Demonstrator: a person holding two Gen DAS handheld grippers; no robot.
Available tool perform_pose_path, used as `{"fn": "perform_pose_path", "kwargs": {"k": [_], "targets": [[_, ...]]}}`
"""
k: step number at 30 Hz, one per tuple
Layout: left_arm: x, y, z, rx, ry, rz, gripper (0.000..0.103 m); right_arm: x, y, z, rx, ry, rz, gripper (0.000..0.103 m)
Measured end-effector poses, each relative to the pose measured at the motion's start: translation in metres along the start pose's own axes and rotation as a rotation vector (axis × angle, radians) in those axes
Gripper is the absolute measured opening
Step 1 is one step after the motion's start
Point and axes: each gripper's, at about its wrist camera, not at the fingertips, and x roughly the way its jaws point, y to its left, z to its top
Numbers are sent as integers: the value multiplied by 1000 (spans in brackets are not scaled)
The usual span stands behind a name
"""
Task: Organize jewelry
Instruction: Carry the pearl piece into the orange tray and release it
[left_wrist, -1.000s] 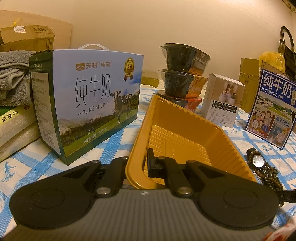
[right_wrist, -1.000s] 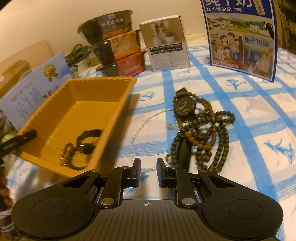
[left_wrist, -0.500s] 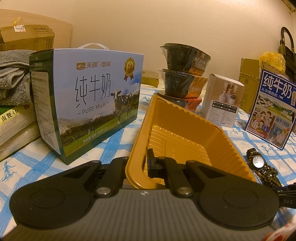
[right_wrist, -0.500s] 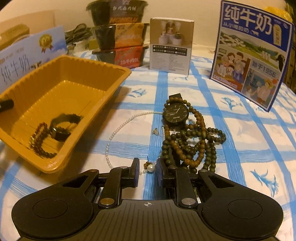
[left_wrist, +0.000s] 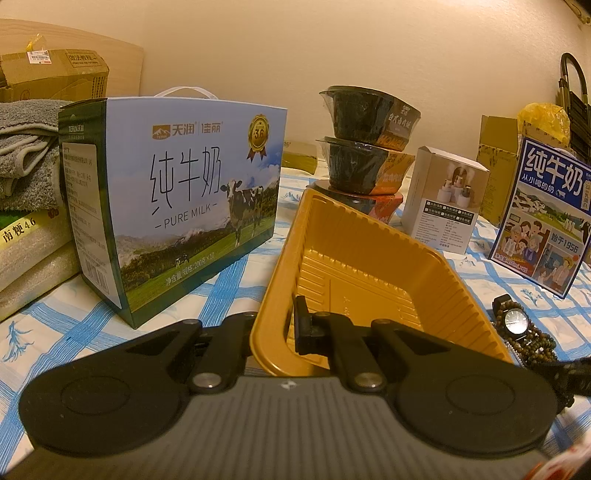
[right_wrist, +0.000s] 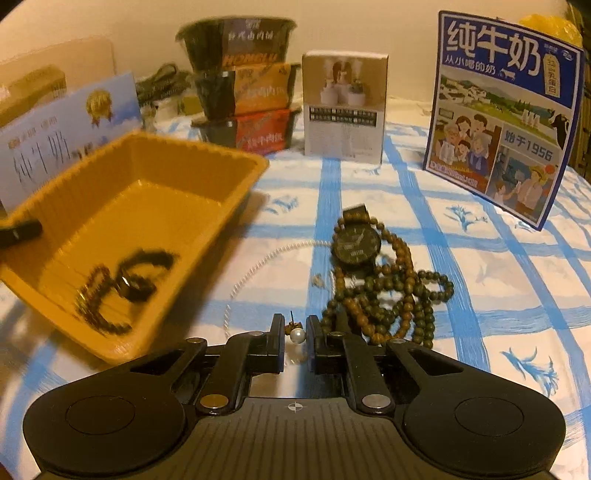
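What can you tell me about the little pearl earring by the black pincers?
The pearl earring is a small round white bead, shiny like pearl, on a gold-looking setting with a thin dark post sticking up. It sits between the fingertips of the right gripper, whose jaws have just been closing; whether they pinch it yet I cannot tell. The checked tablecloth is behind it, beside the brown bead necklaces.

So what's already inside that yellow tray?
In the yellow tray lie a dark bead bracelet and a black watch, blurred in the right view. In the left view, the left tool, shut on the tray's near wall, hides that part of the floor.
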Motion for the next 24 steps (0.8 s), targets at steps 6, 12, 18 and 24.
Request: {"fn": "perform_pose_path", "kwargs": {"k": [6,12,18,24], "targets": [[0,0,0,1,-1,0,6,-18,4,19,47,-65,68,12],[0,0,0,3,-1,-1,6,-31,13,36,70,-119,153,12],[0,0,0,3,-2,-1,6,-35,25,46,78,-140,222,12],[0,0,0,3,-1,-1,6,-30,40,51,73,-133,281,12]]}}
